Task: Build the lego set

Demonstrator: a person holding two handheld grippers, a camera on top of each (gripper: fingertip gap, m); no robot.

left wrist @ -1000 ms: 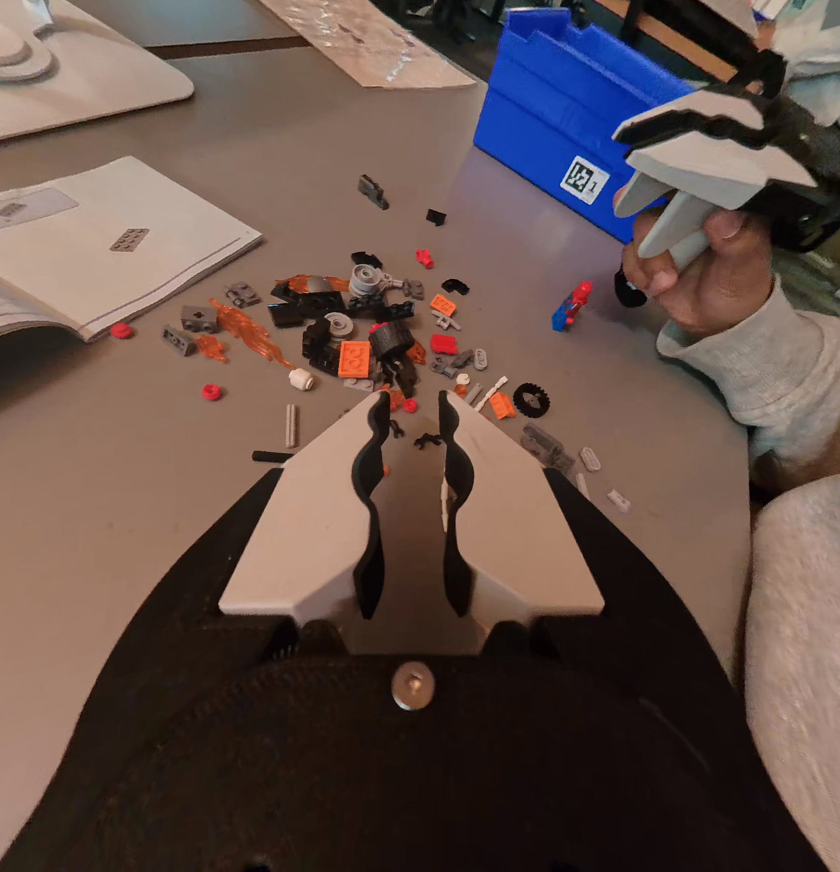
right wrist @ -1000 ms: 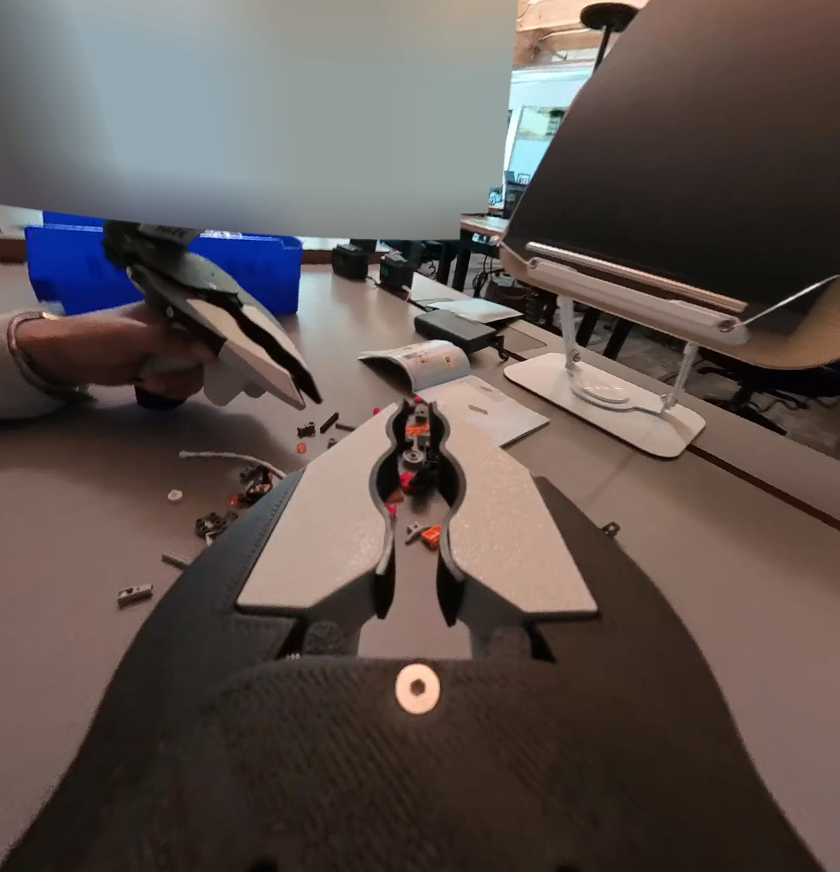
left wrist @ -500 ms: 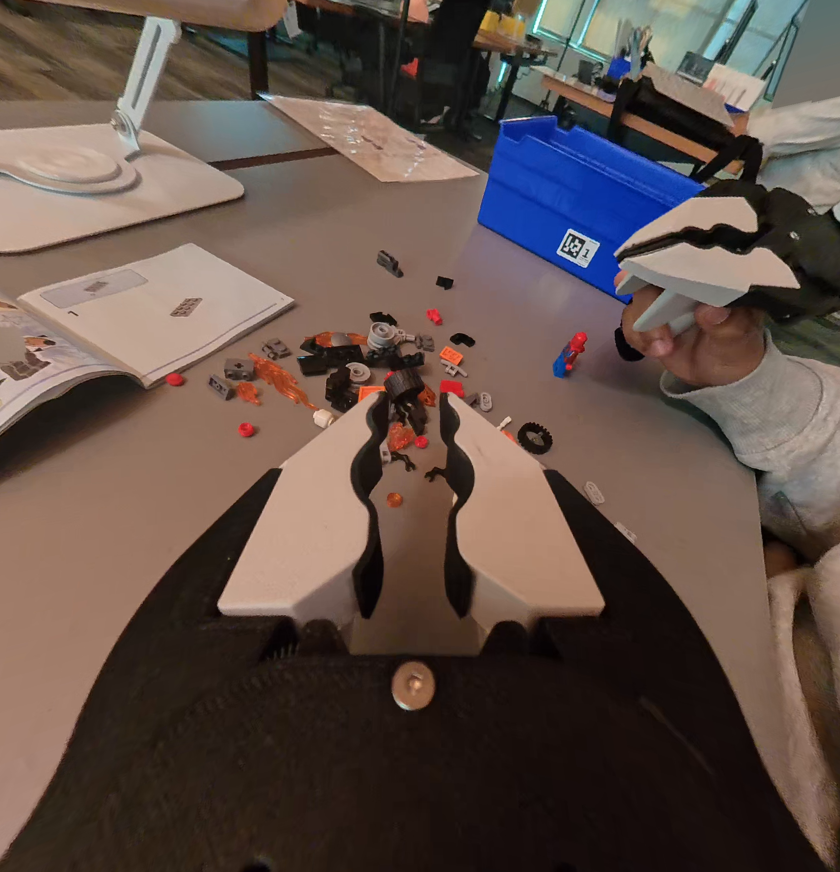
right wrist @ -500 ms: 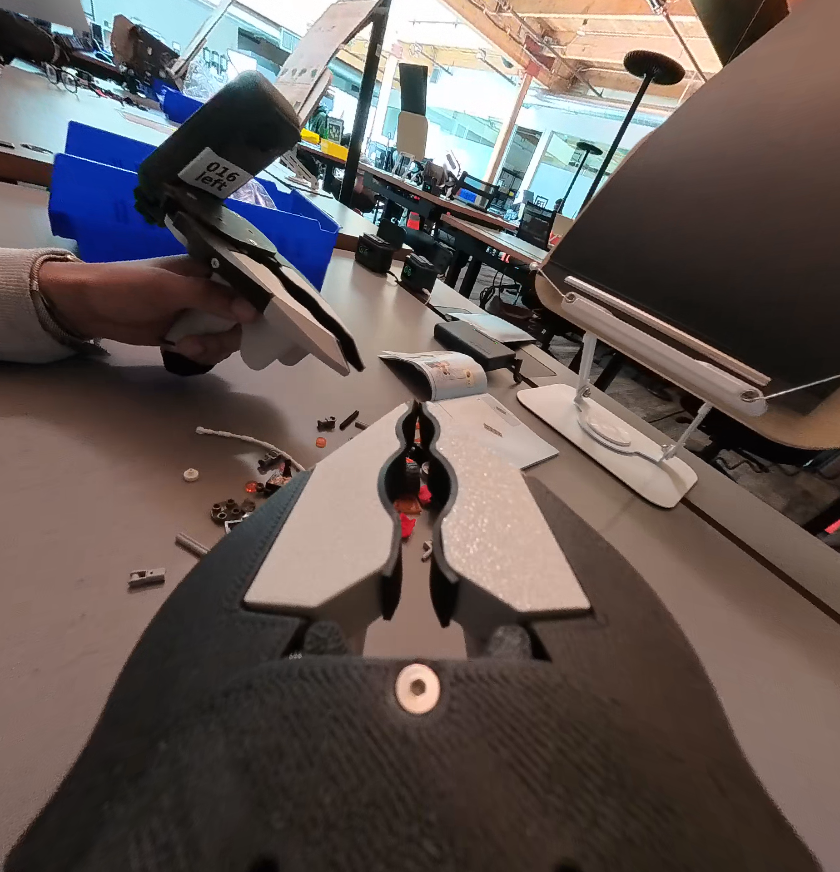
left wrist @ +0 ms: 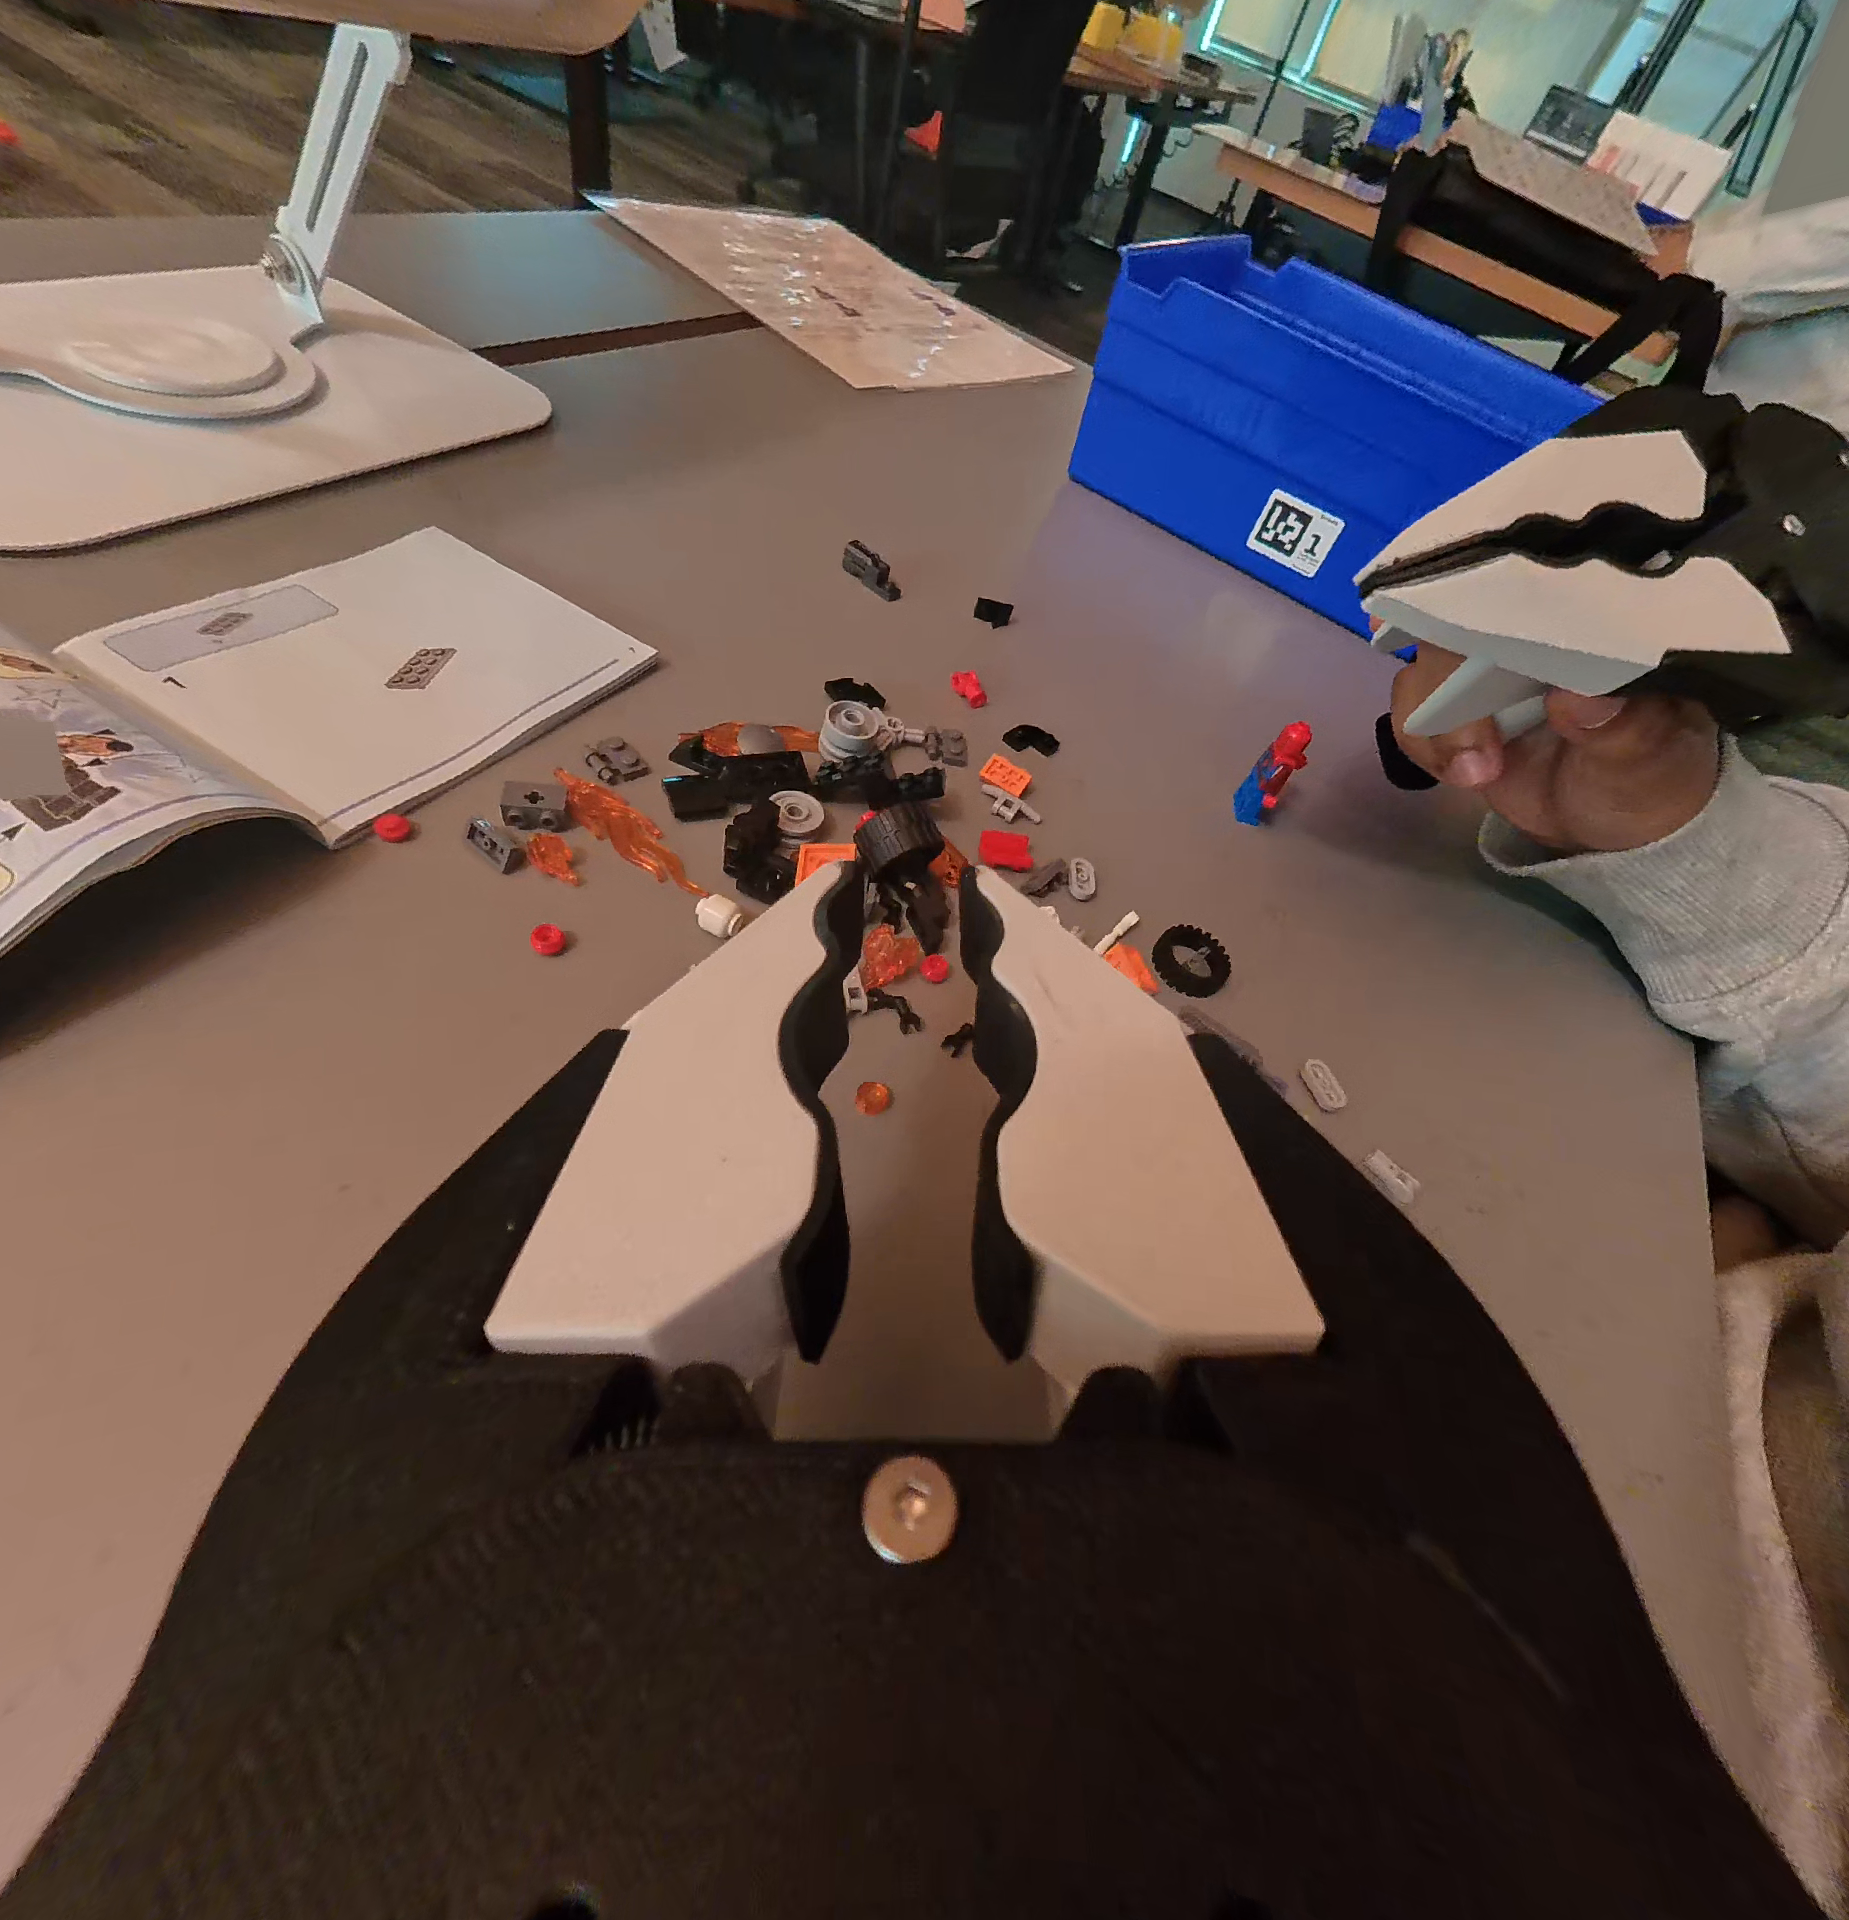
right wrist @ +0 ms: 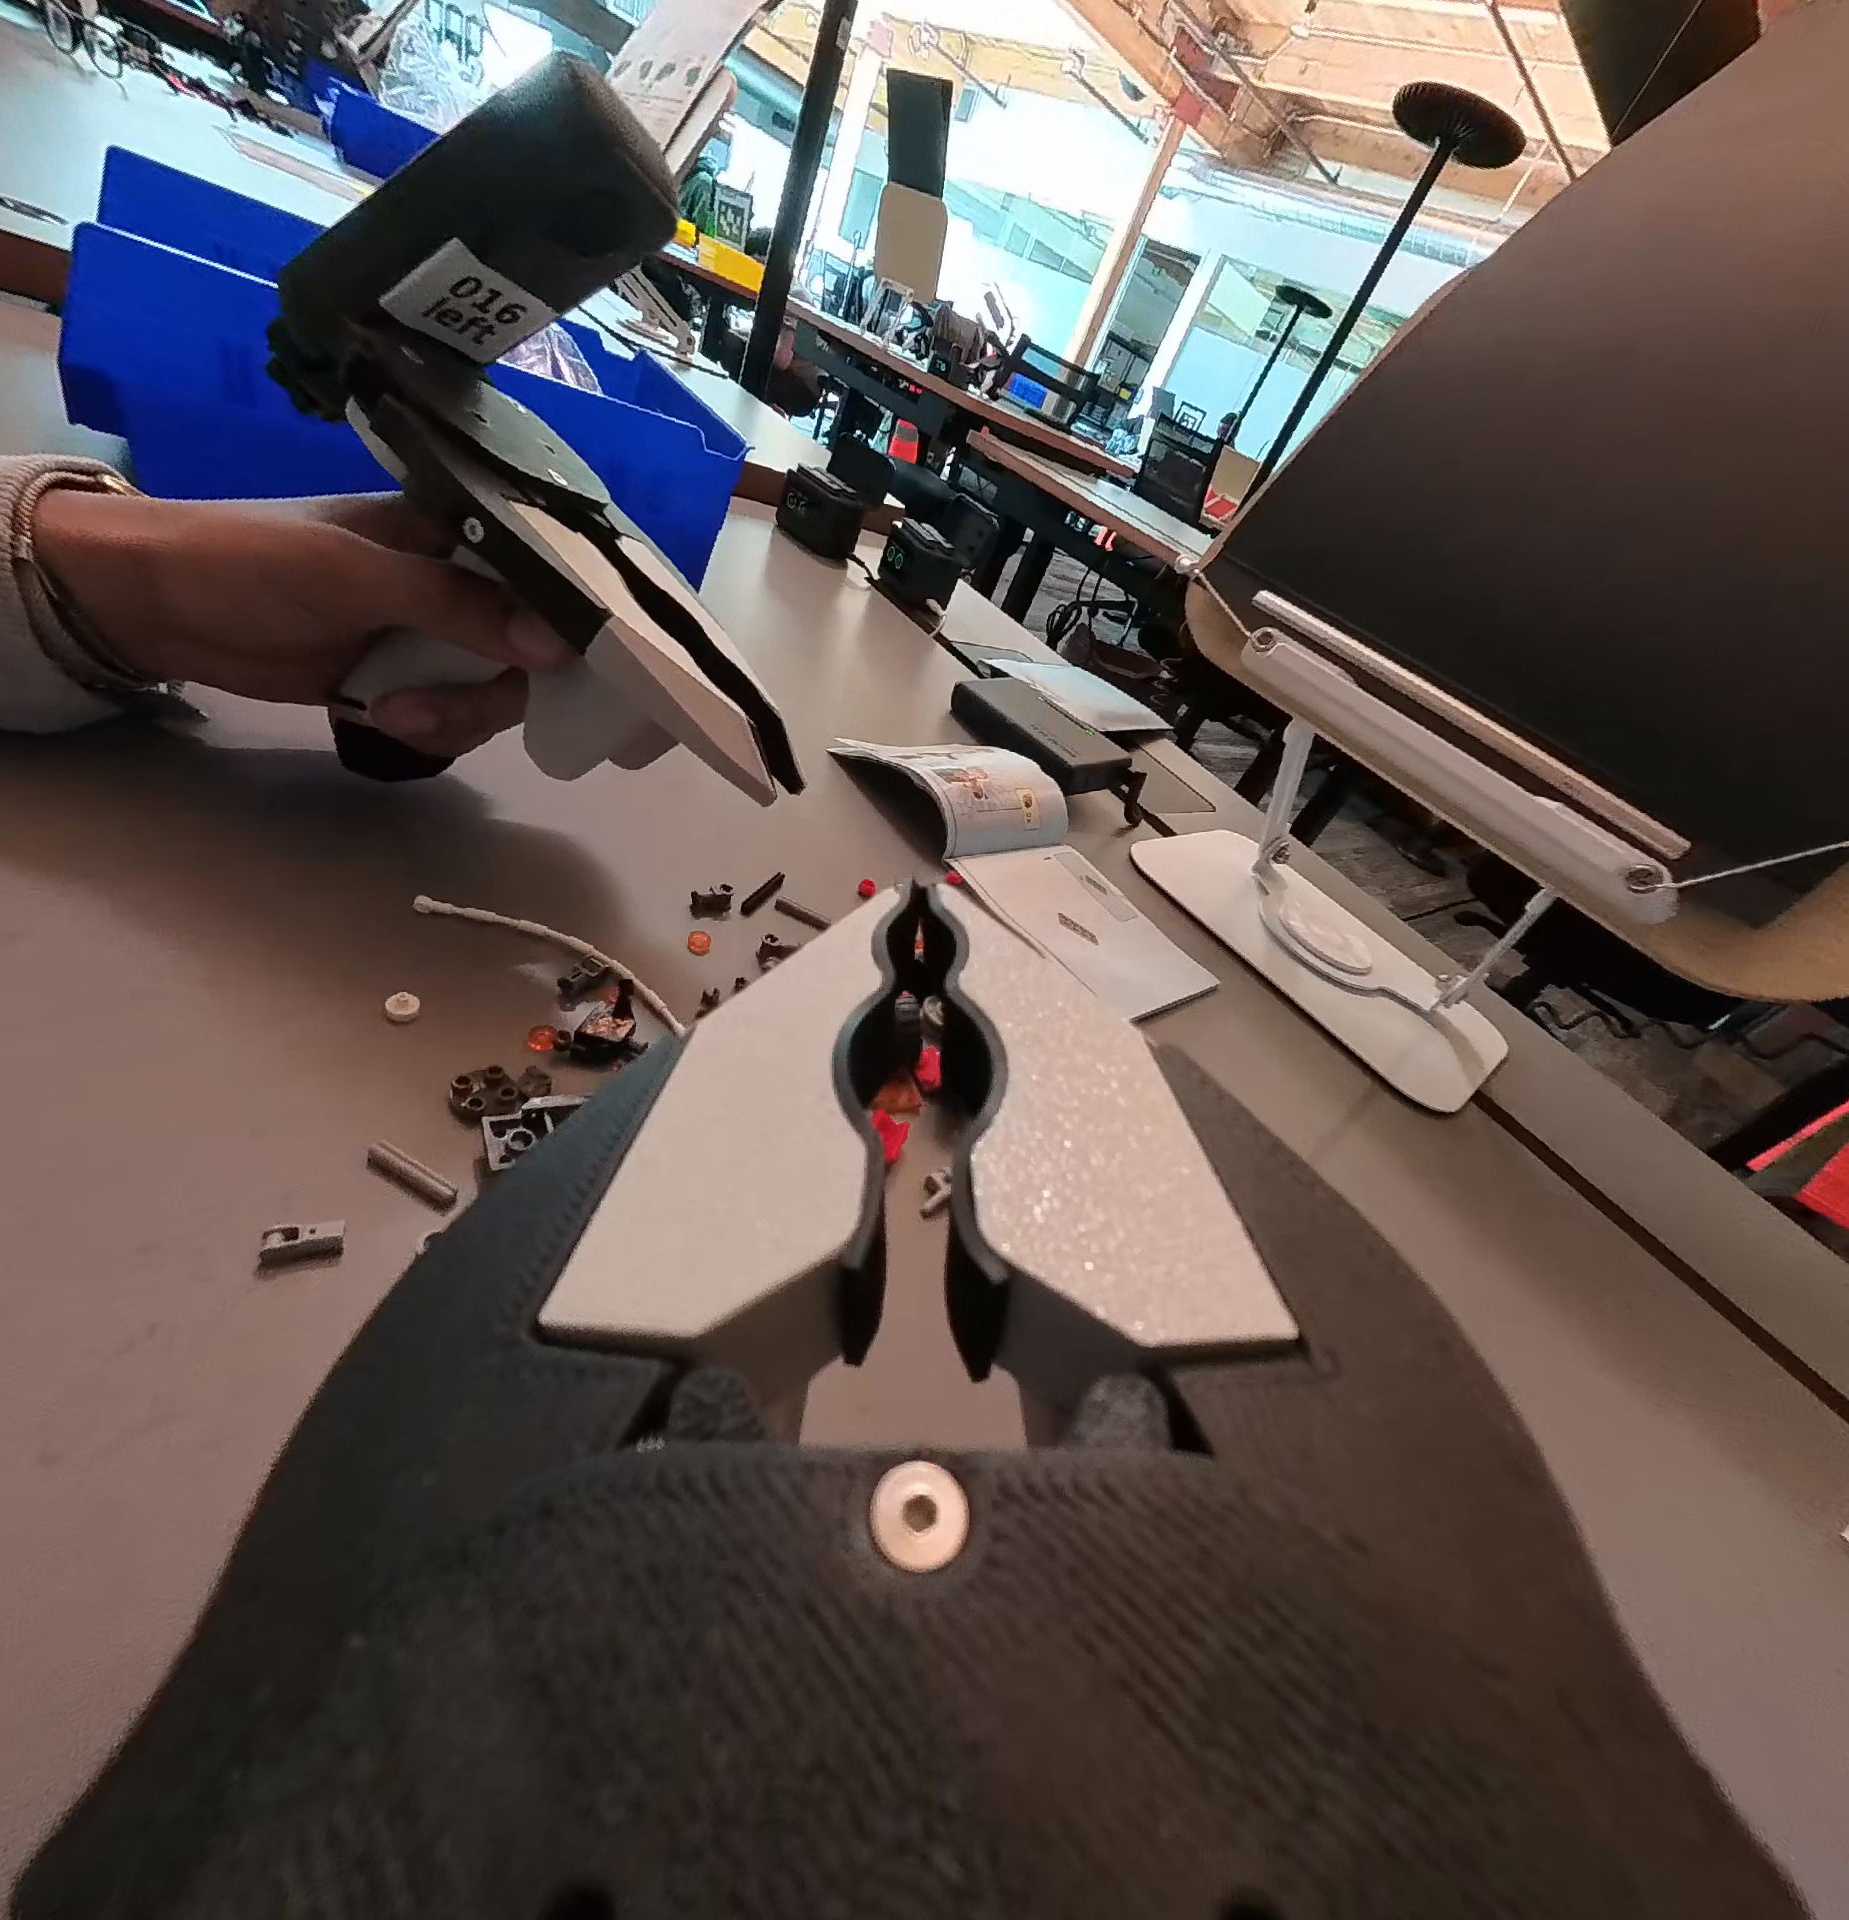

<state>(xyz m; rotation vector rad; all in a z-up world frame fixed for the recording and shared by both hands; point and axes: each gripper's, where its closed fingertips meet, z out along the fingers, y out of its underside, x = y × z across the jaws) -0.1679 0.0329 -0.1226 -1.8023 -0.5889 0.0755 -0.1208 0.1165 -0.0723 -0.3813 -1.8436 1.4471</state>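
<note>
Bare tabletop (left wrist: pixel 224 1143) lies open left of my left tongs (left wrist: pixel 904 894); loose bricks (left wrist: pixel 795 790) crowd ahead, a booklet (left wrist: pixel 359 675) far left, a blue bin (left wrist: pixel 1263 416) far right.

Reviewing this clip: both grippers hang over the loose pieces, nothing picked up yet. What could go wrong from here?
1. The pile is dense, so the left gripper, jaws parted, may pinch several parts or scatter them.
2. The right gripper looks almost shut and would likely need reopening before any grasp.
3. The minifigure stands alone near the right hand; a sweep could topple it.
</note>
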